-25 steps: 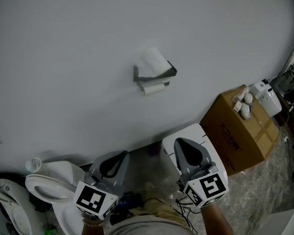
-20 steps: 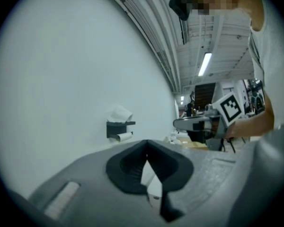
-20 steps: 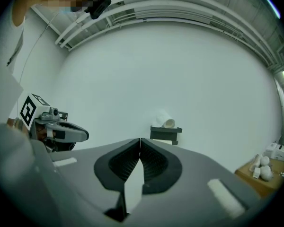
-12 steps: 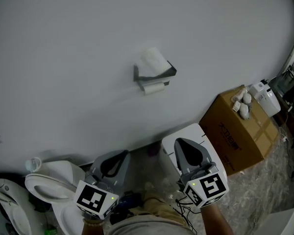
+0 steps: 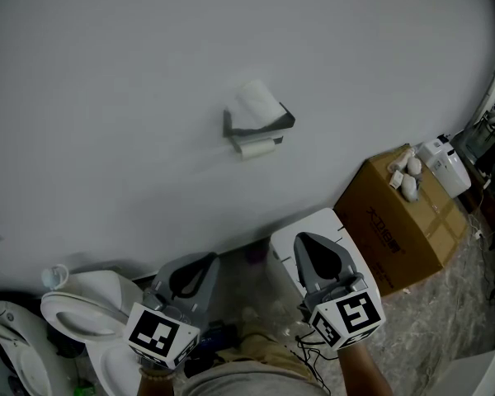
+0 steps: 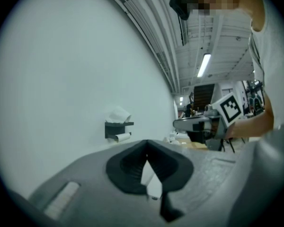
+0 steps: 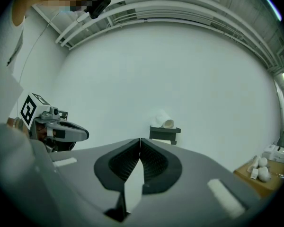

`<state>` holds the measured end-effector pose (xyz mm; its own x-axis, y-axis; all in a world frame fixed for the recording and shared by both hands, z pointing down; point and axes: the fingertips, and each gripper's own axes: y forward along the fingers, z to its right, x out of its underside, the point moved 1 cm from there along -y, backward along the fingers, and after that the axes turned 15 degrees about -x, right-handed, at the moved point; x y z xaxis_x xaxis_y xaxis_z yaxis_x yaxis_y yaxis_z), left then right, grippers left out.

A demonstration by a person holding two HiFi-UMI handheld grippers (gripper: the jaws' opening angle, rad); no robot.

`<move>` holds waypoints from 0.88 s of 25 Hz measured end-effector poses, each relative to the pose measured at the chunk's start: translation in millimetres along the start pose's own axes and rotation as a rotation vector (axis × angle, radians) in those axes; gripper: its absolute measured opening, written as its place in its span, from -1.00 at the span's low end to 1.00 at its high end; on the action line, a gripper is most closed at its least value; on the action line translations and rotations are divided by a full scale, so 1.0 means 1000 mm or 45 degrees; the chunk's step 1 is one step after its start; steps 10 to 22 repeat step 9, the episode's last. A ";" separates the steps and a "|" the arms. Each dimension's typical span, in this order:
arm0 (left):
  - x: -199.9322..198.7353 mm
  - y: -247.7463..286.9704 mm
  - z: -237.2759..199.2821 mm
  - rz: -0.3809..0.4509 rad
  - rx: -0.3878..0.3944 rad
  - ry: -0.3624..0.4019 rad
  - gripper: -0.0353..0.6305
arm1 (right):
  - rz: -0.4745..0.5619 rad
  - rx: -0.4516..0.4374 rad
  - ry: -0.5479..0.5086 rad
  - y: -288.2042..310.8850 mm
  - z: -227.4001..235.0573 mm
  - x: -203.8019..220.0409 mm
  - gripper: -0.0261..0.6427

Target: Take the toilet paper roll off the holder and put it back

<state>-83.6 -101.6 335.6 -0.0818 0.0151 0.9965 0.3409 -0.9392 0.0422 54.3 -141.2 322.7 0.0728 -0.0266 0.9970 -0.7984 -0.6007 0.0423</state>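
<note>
A white wall (image 5: 132, 64) is filling most of the head view. A cardboard box (image 5: 400, 233) is standing against it at the right, and a white toilet (image 5: 78, 312) is sitting low at the left. The left gripper (image 6: 146, 143) and the right gripper (image 7: 140, 141) are hanging low, well apart from the wall, both pointing toward it with their jaws pressed together on nothing. A dark holder (image 5: 260, 127) is hanging on the wall, and the toilet paper roll (image 5: 258, 101) is lying on top of it, with a smaller roll (image 5: 258, 148) sitting just beneath.
</note>
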 end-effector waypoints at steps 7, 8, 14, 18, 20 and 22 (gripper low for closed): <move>-0.004 -0.001 0.002 0.011 0.008 -0.022 -0.92 | -0.003 0.006 -0.001 -0.004 0.001 -0.001 -0.91; -0.004 -0.002 0.003 0.012 0.009 -0.027 -0.92 | -0.003 0.006 0.000 -0.005 0.001 0.000 -0.91; -0.005 -0.003 0.003 0.012 0.010 -0.030 -0.92 | -0.004 0.007 0.001 -0.007 0.000 0.000 -0.91; -0.005 -0.003 0.003 0.012 0.010 -0.030 -0.92 | -0.004 0.007 0.001 -0.007 0.000 0.000 -0.91; -0.005 -0.003 0.003 0.012 0.010 -0.030 -0.92 | -0.004 0.007 0.001 -0.007 0.000 0.000 -0.91; -0.005 -0.003 0.003 0.012 0.010 -0.030 -0.92 | -0.004 0.007 0.001 -0.007 0.000 0.000 -0.91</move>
